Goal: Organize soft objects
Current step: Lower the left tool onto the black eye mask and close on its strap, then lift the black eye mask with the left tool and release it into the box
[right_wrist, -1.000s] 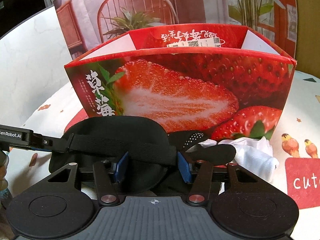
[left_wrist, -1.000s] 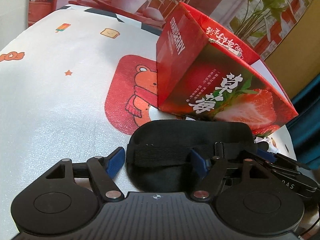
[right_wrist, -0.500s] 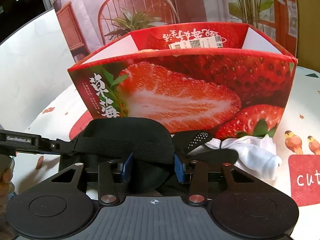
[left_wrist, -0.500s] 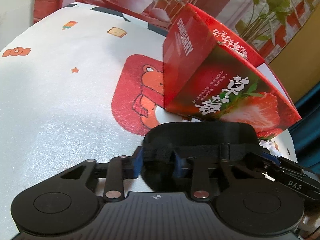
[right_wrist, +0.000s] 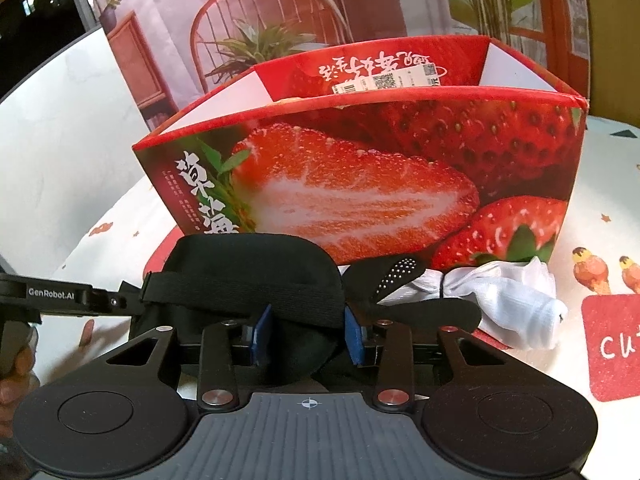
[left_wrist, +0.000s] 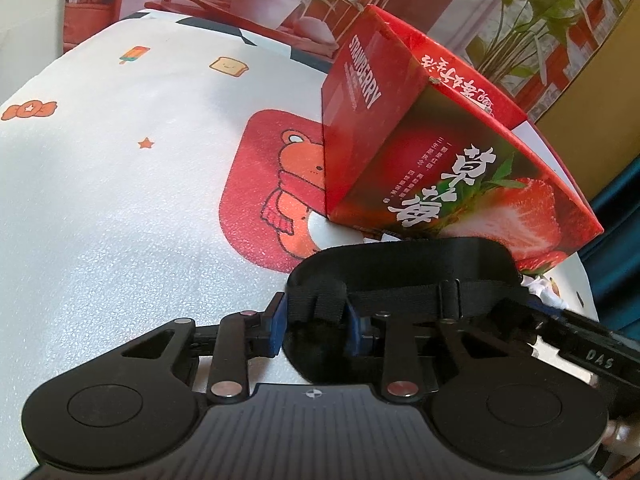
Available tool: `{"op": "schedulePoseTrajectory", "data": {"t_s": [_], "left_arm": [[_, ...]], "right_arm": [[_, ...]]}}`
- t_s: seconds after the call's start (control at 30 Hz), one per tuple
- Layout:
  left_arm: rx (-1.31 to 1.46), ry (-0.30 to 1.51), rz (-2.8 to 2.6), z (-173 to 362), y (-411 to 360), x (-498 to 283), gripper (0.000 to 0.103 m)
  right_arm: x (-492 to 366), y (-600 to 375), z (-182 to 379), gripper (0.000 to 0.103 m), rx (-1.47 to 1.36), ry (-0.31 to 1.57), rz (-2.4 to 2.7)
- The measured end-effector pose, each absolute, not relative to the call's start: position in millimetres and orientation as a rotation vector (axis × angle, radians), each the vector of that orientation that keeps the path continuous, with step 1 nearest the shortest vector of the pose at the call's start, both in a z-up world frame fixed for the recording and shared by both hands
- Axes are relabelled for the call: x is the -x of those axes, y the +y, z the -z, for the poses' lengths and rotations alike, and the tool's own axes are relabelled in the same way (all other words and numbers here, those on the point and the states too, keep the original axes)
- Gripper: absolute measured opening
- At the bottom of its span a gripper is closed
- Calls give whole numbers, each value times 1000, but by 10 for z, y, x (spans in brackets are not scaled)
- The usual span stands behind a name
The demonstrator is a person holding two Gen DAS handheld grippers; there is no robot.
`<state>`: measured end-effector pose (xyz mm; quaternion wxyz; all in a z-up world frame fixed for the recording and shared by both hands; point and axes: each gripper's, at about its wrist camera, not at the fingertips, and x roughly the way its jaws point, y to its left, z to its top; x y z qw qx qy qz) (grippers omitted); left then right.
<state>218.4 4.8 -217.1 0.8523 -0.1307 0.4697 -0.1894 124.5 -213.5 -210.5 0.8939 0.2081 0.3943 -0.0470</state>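
Gripping opposite ends of a black eye mask, the left gripper and right gripper keep their jaws clenched on it. Its long axis runs nine to three o'clock, just beside the strawberry box on the tabletop; white socks lie at three o'clock.

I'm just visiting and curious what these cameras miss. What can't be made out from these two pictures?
- Inside of the strawberry box: both views, hidden by its own walls.
- Underside of the black eye mask: both views, covered by the mask and the tool bodies.
- White sock: left view, mostly behind the mask; clearer in the right view.
- The person: right view, only fingers at the edge.
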Motion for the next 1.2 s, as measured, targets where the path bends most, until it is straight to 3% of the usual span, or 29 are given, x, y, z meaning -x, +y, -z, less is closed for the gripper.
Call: {"op": "schedulePoseTrajectory", "data": {"t_s": [0.23, 0.33, 0.4, 0.67, 1.2], "left_arm": [[268, 988, 398, 2165, 42, -2183, 33], [274, 989, 397, 2161, 52, -2186, 32], [286, 995, 390, 2168, 78, -2191, 18], [307, 861, 385, 1874, 201, -2139, 10], [255, 706, 419, 1400, 151, -1974, 9]], "right_arm": [[-1226, -2076, 1820, 28, -367, 719, 62], [-1265, -2051, 1785, 14, -338, 723, 41], [-1273, -2047, 1797, 13, -332, 731, 42], [-1226, -2093, 1764, 11, -326, 713, 67], [-1161, -2197, 1507, 10, -348, 617, 69]]}}
